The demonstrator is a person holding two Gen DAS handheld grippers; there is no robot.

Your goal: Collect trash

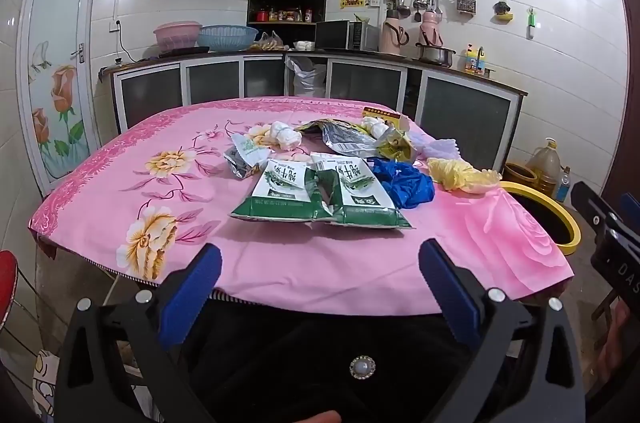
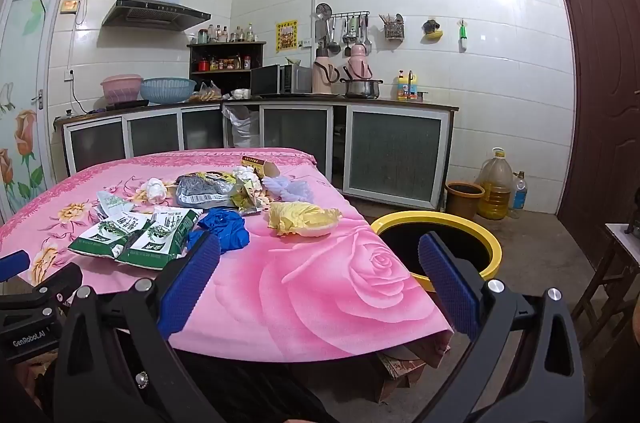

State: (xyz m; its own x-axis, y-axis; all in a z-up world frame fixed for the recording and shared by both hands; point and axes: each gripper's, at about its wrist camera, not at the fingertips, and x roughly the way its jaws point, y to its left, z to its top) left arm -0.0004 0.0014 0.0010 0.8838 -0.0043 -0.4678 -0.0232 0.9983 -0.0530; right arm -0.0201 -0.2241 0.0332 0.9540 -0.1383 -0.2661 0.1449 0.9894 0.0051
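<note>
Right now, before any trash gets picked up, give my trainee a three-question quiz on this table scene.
1. True or false: the left gripper already holds a piece of trash.
2. Which thing lies between the green milk cartons and the yellow bag?
A. a glass bottle
B. a crumpled blue bag
C. a spoon
3. Fill in the blank: beside the table's right edge stands a bin with a ______ rim.

Key:
1. False. Both it and the right gripper are open and empty, short of the trash.
2. B, the blue bag.
3. Yellow.
</note>
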